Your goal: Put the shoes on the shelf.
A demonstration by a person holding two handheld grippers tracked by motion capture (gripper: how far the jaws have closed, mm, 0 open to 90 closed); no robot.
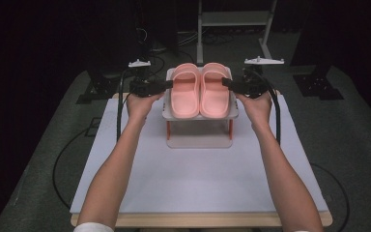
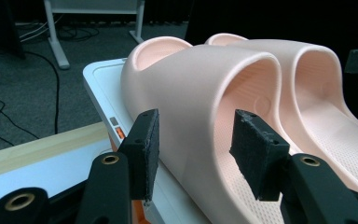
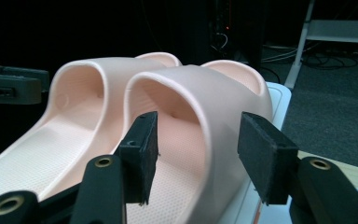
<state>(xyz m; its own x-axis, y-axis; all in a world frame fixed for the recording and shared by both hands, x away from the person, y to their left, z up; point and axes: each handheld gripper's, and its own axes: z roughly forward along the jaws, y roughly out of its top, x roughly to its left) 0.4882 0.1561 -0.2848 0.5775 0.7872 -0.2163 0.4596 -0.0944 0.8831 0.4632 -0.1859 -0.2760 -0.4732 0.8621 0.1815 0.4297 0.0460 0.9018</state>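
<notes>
two pink slippers sit side by side on the top shelf of one small white rack (image 1: 234,112), which stands toward the far side of the white table (image 1: 198,179). the left slipper (image 1: 185,92) and the right slipper (image 1: 214,91) touch along their inner edges, toes pointing away from the person. two grippers are at work, one in each hand. the left gripper (image 1: 168,84) reaches in from the left with its jaws spread, straddling the outer side of the left slipper's strap; in the left gripper view one pad sits outside the strap (image 2: 191,88) and the other inside the opening, neither clearly pressing. the right gripper (image 1: 226,82) mirrors this on the right slipper, jaws parted around the strap's outer wall (image 3: 214,102), a gap visible on both sides. the rack's lower shelf is mostly hidden beneath the upper one, with two orange posts showing at the front. the slippers' heels are cut off in both gripper views. the room beyond the table is dark, with cables and a frame hard to make out.
</notes>
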